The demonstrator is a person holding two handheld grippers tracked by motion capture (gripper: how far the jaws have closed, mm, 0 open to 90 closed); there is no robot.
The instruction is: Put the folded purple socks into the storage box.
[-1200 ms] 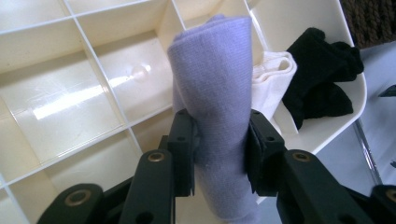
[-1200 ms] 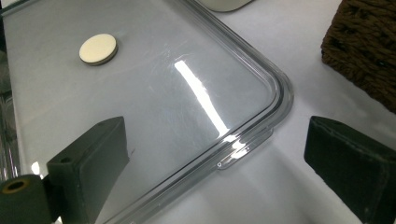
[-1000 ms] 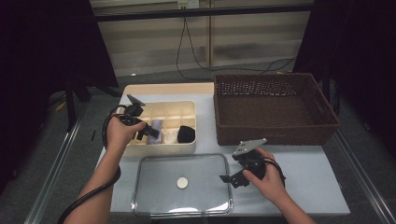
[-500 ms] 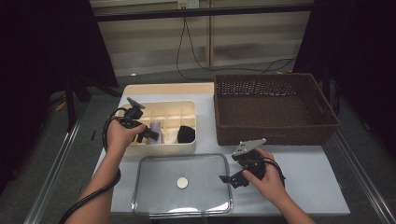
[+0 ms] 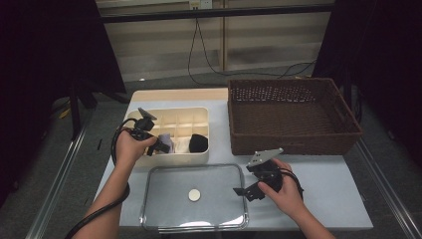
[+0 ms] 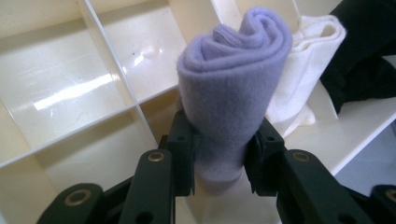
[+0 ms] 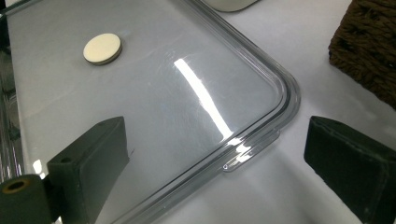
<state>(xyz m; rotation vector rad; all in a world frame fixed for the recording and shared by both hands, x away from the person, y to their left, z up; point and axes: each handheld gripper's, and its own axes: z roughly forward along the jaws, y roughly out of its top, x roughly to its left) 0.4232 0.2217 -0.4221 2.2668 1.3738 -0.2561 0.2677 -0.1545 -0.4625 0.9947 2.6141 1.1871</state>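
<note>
Dim, dark-edged high view; sharp, bright close-ups, with a white glare streak on the clear lid [image 7: 205, 100].

a pale table [image 5: 318, 191] on grey floor [image 5: 74, 164]; dark curtains [image 5: 50, 59] flank a slatted wall [image 5: 268, 45].

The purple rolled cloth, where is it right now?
The purple rolled cloth is clamped in the left gripper over the divided cream box, just left of the white cloth in the high view.
</note>
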